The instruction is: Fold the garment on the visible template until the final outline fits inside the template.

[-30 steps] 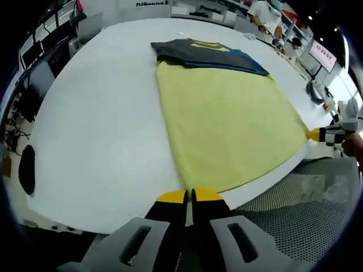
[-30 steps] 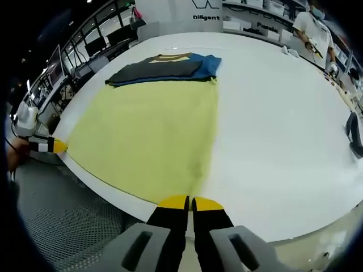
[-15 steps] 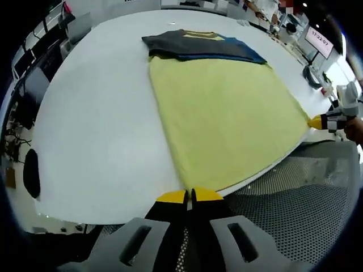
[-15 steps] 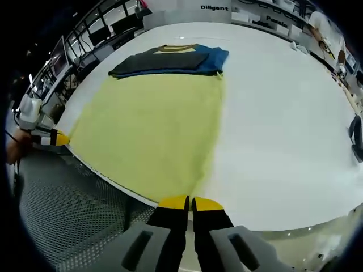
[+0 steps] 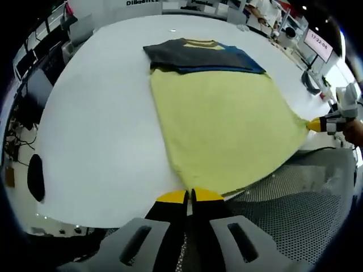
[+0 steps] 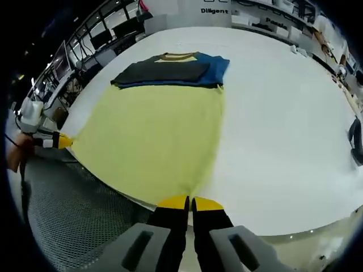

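Garment [image 5: 224, 127] first: in the left gripper view your yellow sheet runs from the folded dark-and-blue shirt [image 5: 198, 55] at its far end back to your left gripper [image 5: 189, 195], pinched shut on the near corner. Compared with a second ago that edge has pulled back off the white table [image 5: 96, 119].

Right gripper view: right gripper [image 6: 189, 202] is clamped on the other near corner of the sheet [image 6: 153, 141], shirt [image 6: 173, 69] beyond. Looks like you're lifting for the fold.
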{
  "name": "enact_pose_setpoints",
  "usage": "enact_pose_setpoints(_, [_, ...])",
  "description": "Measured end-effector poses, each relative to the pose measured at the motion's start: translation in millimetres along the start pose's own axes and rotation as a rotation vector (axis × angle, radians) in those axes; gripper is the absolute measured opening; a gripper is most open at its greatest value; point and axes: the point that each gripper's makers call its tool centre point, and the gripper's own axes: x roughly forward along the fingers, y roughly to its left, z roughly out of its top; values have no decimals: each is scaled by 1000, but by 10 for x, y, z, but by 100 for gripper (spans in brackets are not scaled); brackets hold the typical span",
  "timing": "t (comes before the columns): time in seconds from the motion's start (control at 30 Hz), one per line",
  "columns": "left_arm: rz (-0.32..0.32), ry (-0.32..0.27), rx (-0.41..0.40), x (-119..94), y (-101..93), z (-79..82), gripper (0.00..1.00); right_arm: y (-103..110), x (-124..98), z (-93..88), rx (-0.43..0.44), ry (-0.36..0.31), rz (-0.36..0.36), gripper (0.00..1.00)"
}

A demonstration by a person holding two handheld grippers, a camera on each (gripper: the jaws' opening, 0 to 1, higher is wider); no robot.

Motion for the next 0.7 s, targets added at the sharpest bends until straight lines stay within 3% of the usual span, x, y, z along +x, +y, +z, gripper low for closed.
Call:
enact_pose_setpoints(0.23, [-6,-75,-25,-99,64,357,5,-31,-69,290,-8,-52,1,0])
enact_pose_setpoints(0.4, [-4,-128,-53,-112,156,663,5,-99,-98,624,-50,-90,-15,0])
enact_pose_setpoints(0.53, [-5,-146,-68,-105,186,802,5,-155,-109,901,-82,-125,-33,0])
enact_pose_setpoints(0.7, [0,-207,-67,-149,260,1156,5,-192,-132,1210,-111,-163,-38,0])
